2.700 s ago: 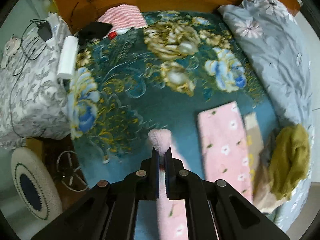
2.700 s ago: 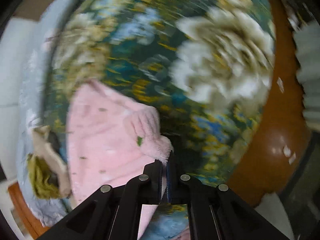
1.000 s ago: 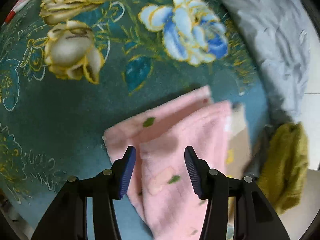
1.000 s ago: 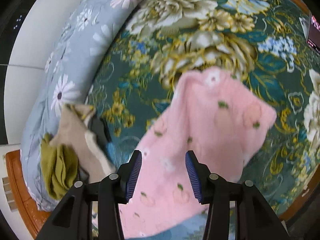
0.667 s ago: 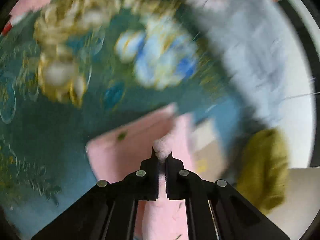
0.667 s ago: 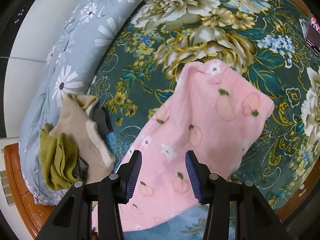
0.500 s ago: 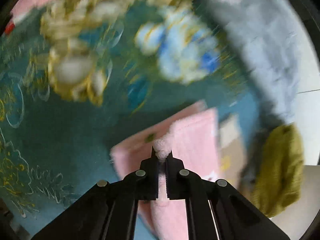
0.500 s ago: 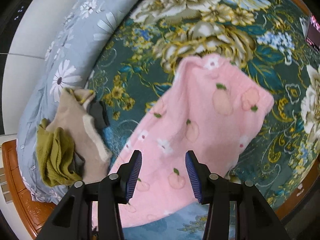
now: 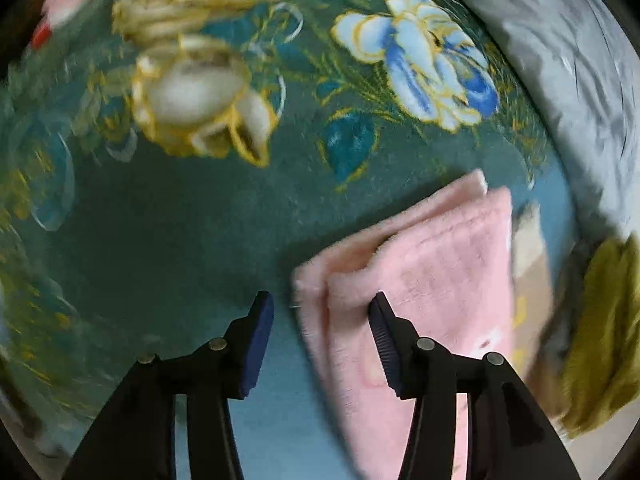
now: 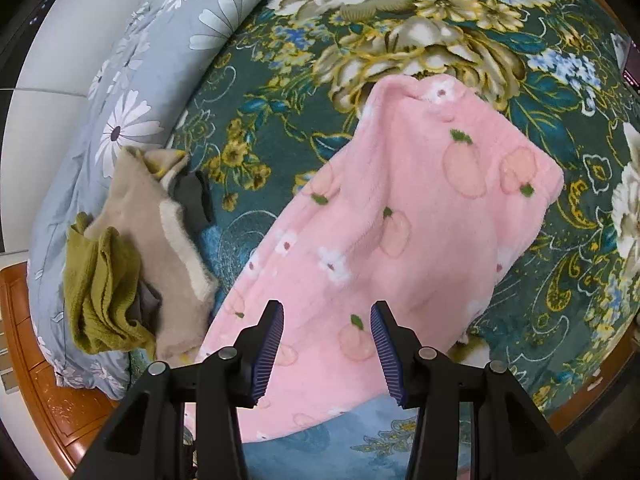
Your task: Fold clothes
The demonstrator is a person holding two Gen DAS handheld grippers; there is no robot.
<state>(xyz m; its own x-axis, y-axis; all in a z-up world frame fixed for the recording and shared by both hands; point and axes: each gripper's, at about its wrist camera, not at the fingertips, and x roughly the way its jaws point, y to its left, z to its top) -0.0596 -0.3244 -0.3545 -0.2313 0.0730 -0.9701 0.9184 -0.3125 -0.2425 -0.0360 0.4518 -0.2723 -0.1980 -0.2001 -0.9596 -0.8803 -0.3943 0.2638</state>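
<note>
Honestly, left view: left gripper (image 9: 318, 334) is released, with the doubled pink fleece (image 9: 432, 280) corner just beside its right finger; square those edges. Right view: right gripper (image 10: 327, 346) hovers released over the fleece on the bedspread (image 10: 440, 32); smooth it flat.

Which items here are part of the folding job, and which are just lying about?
Part of the job:
- pink fleece garment, folded over on the bed
- left gripper, open
- right gripper, open

Lying about:
- olive green cloth
- beige garment
- grey floral quilt
- floral bedspread
</note>
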